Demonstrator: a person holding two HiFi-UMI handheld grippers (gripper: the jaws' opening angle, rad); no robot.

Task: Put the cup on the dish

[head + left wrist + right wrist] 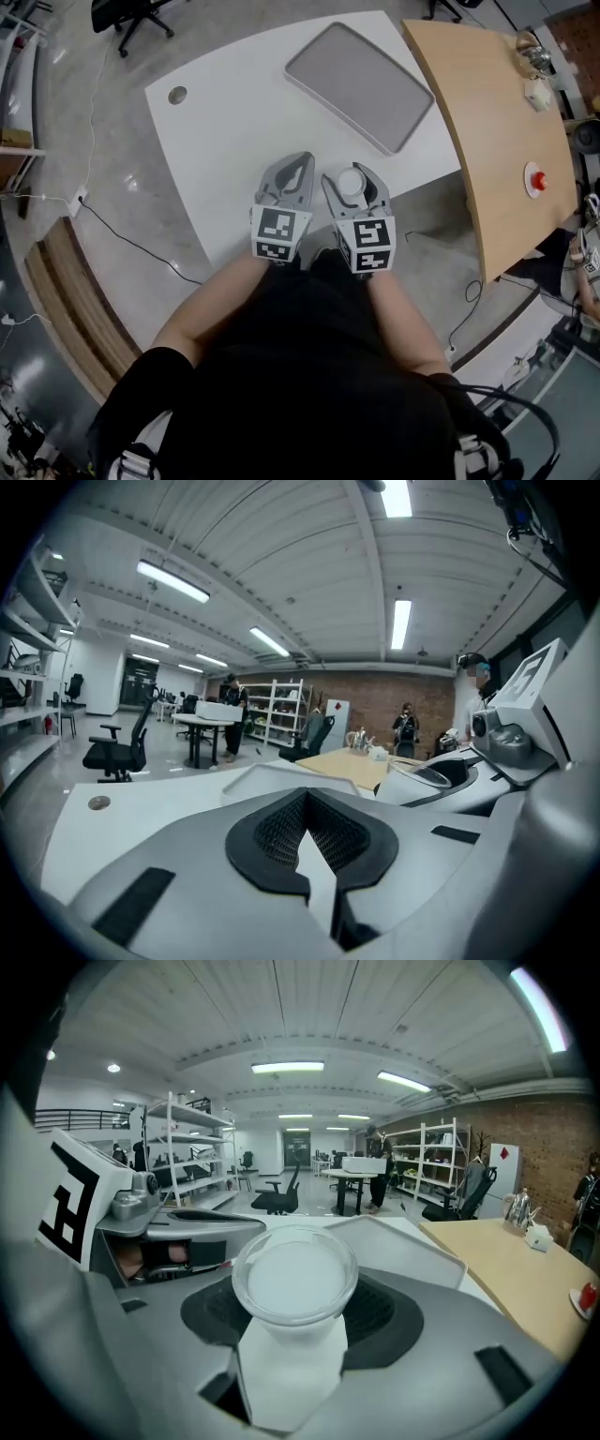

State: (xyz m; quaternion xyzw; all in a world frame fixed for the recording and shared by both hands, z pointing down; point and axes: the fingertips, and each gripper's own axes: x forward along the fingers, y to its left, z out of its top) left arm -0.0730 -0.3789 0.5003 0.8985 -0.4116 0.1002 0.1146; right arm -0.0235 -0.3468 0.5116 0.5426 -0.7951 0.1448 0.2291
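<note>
Right gripper [351, 178] clasping clear cup [293, 1279], dish [359, 86] beyond

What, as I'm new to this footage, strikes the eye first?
A clear cup held upright in the right gripper, near the white table's front edge. Beside it the left gripper is shut and empty. Farther off, a bare grey tray lies on the table.

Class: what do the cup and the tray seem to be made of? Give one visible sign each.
The cup: likely clear plastic, glossy; its rim is see-through, with highlights. The tray: probably matte grey plastic; even colour, no shine, rounded raised rim.
</note>
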